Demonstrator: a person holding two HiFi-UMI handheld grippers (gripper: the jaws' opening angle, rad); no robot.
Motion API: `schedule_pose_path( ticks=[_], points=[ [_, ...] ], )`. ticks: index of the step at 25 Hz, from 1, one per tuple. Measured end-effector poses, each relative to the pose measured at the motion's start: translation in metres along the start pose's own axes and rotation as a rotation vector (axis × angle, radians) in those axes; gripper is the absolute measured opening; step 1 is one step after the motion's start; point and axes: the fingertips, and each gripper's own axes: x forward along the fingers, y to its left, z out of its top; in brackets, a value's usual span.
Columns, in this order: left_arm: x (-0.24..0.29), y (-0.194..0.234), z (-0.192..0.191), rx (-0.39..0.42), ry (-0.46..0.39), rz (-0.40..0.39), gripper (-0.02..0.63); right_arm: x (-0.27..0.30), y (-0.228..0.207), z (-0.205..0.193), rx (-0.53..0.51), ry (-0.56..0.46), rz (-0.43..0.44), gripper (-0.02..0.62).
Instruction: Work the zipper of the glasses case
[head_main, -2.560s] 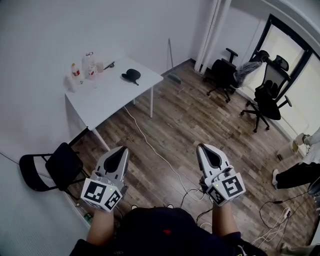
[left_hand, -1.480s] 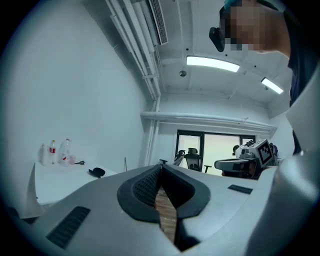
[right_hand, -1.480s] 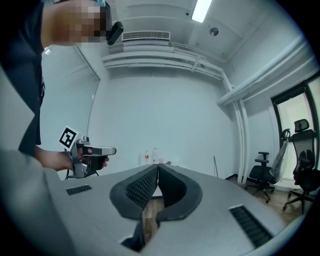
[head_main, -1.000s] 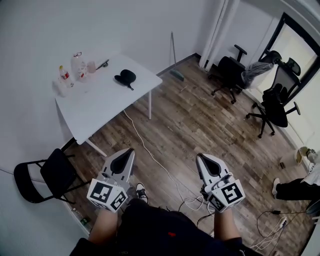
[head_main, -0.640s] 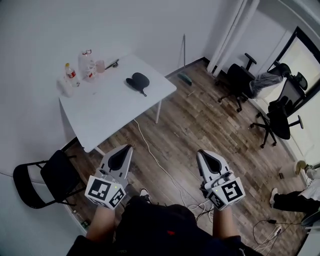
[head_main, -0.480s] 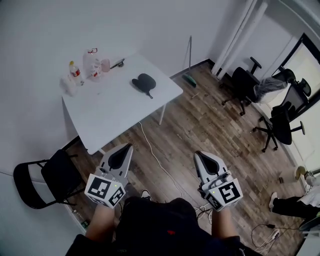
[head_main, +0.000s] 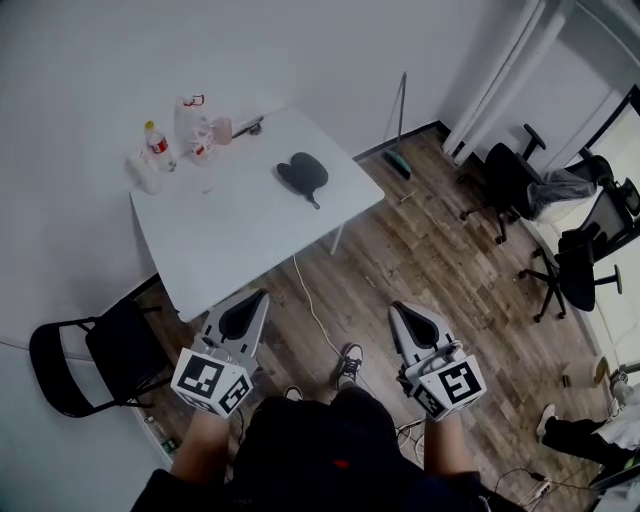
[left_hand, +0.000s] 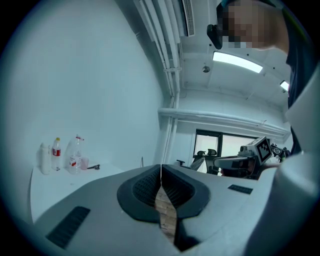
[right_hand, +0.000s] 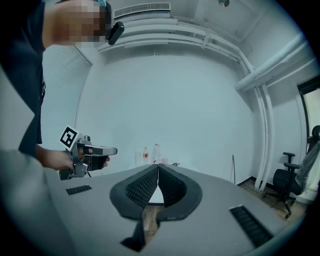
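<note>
On the table (head_main: 240, 235) lies the glasses case (head_main: 302, 174).

In the head view, the left gripper (head_main: 258, 300) sits at lower left and the right gripper (head_main: 398, 310) at lower right, side by side and well apart. Both point toward the frame's top. Each has its jaws pressed together with nothing between them. Bare forearms (head_main: 195, 455) run back to the bottom edge.

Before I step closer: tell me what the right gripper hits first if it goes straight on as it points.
Probably the white table: its top shows just past the shut jaws of the right gripper, with nothing nearer in line. Depth is hard to judge.
</note>
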Motion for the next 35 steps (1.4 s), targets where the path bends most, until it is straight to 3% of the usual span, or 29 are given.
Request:
schedule_pose_path(
  ticks=[8, 17, 26, 35],
  points=[
    [0.107, 0.005, 0.021, 0.023, -0.008, 0.060, 0.025, 0.049, -0.109, 0.010, 0.018, -0.026, 0.076, 0.020],
    [0.213, -0.002, 0.031, 0.016, -0.009, 0.182, 0.025, 0.090, -0.230, 0.003, 0.060, -0.015, 0.168, 0.020],
    [0.256, 0.014, 0.033, 0.032, 0.019, 0.247, 0.025, 0.140, -0.264, 0.002, 0.078, -0.022, 0.260, 0.020],
    [0.277, 0.092, 0.048, -0.008, -0.023, 0.237, 0.025, 0.213, -0.265, 0.021, 0.020, 0.005, 0.249, 0.020]
  ],
)
